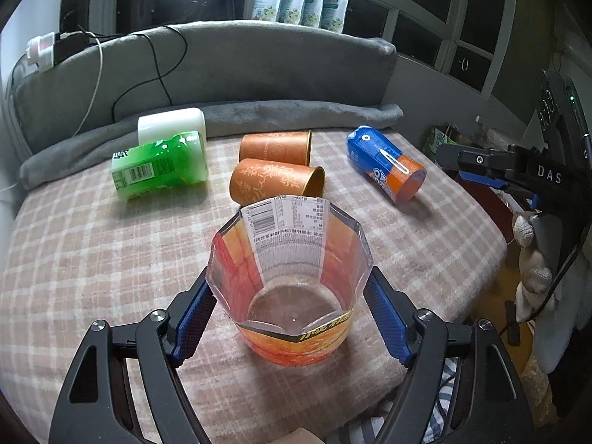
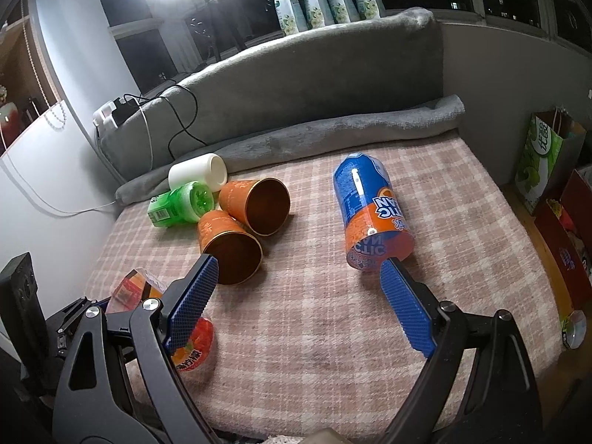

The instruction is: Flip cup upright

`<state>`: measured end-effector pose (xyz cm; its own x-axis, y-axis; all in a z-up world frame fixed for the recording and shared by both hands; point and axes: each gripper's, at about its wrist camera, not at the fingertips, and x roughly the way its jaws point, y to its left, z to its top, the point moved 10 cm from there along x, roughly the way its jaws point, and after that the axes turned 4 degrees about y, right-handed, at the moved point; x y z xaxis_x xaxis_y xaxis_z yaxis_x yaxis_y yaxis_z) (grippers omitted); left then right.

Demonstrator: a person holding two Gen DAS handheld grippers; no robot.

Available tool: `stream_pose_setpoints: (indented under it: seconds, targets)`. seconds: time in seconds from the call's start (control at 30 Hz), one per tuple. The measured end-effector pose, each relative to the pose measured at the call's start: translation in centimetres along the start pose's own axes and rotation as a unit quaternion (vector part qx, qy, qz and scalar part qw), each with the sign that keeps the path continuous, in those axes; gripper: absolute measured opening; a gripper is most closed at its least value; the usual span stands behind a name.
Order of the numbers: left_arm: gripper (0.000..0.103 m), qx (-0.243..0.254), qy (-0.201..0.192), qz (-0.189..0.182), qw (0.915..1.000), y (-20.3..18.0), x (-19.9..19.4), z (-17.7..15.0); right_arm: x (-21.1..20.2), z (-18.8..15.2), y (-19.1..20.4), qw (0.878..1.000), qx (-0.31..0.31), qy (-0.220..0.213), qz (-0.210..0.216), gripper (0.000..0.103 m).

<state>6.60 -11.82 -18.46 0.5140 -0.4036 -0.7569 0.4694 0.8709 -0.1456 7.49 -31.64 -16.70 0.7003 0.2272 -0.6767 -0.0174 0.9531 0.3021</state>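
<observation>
A clear plastic cup with an orange label (image 1: 292,288) stands upright on the checked blanket, mouth up. My left gripper (image 1: 290,303) is open, its blue pads on either side of the cup with small gaps. The same cup (image 2: 162,314) shows at the lower left of the right wrist view, partly hidden by a finger. My right gripper (image 2: 296,296) is open and empty, above the blanket. Lying on their sides are two orange paper cups (image 1: 275,181), a green cup (image 1: 159,166), a white cup (image 1: 170,125) and a blue and orange cup (image 1: 384,166).
The checked blanket (image 1: 92,251) covers a low cushioned surface with a grey backrest (image 1: 222,70) behind. A power strip and cables (image 1: 48,48) lie on the backrest at the left. Bags and boxes (image 2: 547,174) stand on the floor at the right.
</observation>
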Motion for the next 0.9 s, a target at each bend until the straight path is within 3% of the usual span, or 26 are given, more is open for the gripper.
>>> stream_pose_setpoints:
  seconds: [0.1,0.7,0.9]
  targets:
    - [0.08,-0.01,0.013,-0.018,0.9997,-0.2,0.1,-0.4,-0.5,-0.1,0.3,1.0,-0.004,-0.004,0.001,0.092]
    - [0.082,-0.016,-0.016,-0.011,0.9997,0.2,-2.9,-2.6,-3.9,-1.2,3.4,0.996,-0.069,-0.057,-0.014,0.095]
    - [0.082,-0.018,-0.047,0.024,0.9985,1.5,-5.4,-3.3,-4.6,-1.9,4.7,0.992,-0.101,-0.076,-0.026,0.095]
